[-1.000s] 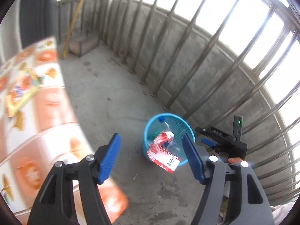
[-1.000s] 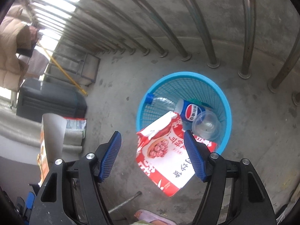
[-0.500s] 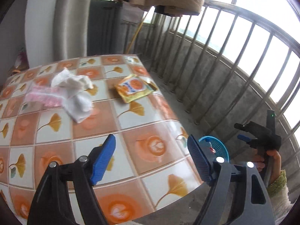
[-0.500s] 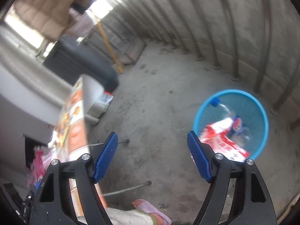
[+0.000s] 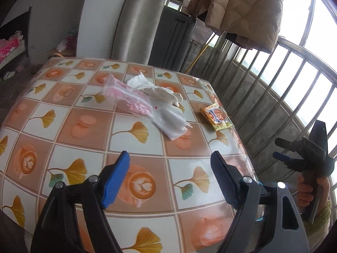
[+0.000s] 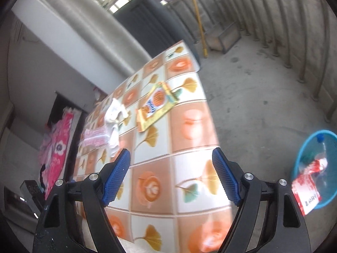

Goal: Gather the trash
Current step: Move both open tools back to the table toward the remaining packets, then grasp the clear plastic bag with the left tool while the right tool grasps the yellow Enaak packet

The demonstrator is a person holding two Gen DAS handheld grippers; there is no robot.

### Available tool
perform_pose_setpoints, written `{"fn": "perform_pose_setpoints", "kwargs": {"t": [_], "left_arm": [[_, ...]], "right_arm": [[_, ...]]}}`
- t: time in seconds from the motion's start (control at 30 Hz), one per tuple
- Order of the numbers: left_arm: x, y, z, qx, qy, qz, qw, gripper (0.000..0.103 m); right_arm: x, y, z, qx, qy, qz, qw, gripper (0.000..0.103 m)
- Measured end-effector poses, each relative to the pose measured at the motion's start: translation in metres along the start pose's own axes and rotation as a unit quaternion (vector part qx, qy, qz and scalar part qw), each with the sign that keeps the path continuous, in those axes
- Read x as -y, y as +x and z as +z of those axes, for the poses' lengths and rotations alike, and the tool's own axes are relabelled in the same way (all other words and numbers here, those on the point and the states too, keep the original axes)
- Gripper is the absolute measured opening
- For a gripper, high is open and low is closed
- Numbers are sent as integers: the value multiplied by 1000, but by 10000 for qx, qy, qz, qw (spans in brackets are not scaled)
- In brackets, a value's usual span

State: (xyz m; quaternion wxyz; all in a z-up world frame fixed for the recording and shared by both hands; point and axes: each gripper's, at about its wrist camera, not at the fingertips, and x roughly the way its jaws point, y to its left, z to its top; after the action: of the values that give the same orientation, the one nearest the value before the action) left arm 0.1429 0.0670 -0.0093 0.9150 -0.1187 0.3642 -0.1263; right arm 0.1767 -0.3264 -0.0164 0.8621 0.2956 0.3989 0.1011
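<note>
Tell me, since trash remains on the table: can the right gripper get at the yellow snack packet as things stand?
Probably yes. The right gripper has open, empty jaws, and the yellow snack packet lies flat near the table edge, nothing between them.

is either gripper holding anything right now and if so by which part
No. The left gripper and the right gripper both stand open with only the table showing between their pads.

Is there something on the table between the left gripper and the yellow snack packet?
Nothing visible blocks it. The left gripper is open over bare tablecloth; the yellow snack packet lies ahead near the table's right edge, apart from the white tissues.
</note>
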Motion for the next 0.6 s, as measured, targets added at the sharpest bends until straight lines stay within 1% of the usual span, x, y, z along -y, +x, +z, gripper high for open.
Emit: {"fn": "perform_pose_setpoints", "kwargs": {"t": [0.1, 0.2, 0.3, 0.37, 0.5, 0.6], "left_arm": [[-15, 3, 9, 52, -189, -41, 9998, 77], [-33, 12, 19, 22, -574, -106, 9983, 77], [-54, 23, 27, -36, -1048, -271, 9941, 77], [-63, 30, 33, -67, -1291, -409, 9908, 77], [-78, 49, 46, -175, -1773, -573, 9823, 76], [-83, 64, 55, -226, -2011, -624, 9773, 76]], "right_arm": [[-14, 18, 4, -149, -14, 87, 9998, 76], [-19, 37, 10, -255, 200, 149, 9994, 76], [-23, 54, 17, -296, 393, 127, 9987, 76], [-24, 62, 23, -290, 501, -4, 9983, 76], [-19, 71, 37, -24, 612, -362, 9975, 76], [-12, 76, 48, 231, 667, -585, 9958, 76]]}}
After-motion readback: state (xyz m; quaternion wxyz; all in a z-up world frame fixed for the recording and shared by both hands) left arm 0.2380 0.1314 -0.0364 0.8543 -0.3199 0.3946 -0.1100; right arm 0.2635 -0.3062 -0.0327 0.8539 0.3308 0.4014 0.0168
